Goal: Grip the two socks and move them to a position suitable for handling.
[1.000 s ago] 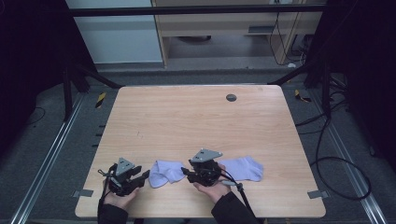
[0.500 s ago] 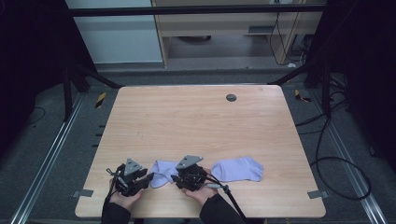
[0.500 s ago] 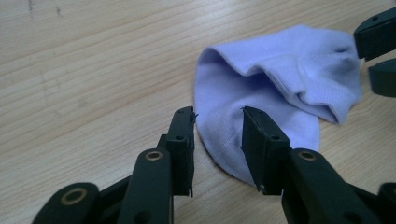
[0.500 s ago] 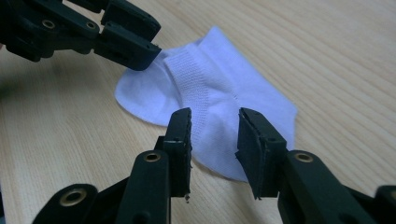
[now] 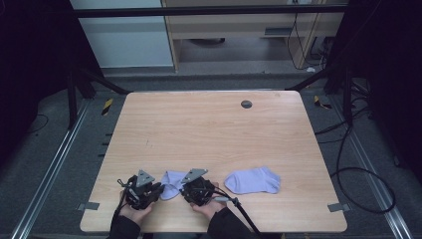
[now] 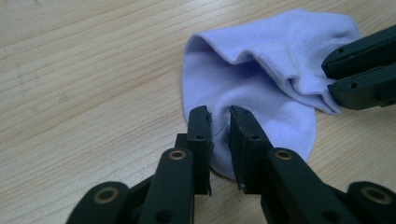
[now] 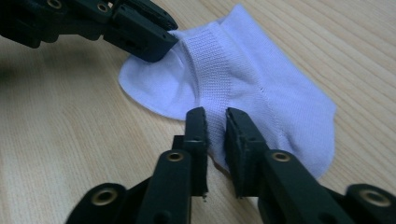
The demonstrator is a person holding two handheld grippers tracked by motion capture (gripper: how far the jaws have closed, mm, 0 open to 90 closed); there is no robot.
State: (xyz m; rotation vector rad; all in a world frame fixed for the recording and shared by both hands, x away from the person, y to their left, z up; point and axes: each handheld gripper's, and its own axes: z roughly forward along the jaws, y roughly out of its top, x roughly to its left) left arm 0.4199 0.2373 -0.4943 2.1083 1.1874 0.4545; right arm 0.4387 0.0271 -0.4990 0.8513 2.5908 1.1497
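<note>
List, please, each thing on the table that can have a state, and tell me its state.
Near sock: lying on the table, bunched, pinched at two edges.
Far sock: flat on the table, untouched, apart from both grippers.
Left gripper: jaws have just been closing, now pinched on the near sock's edge.
Right gripper: jaws have just been closing, now pinched on the near sock's ribbed cuff.

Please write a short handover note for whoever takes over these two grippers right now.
Left gripper: jaws have just been closing, now pinching one edge of the near sock.
Right gripper: jaws also just closing, pinching the same sock's opposite edge, by its ribbed cuff.
Things: the near sock lies flat at the table's front edge; the second sock lies to its right, untouched.
Done: both grips taken.
Left: probably lift it and pair it with the second sock.
</note>
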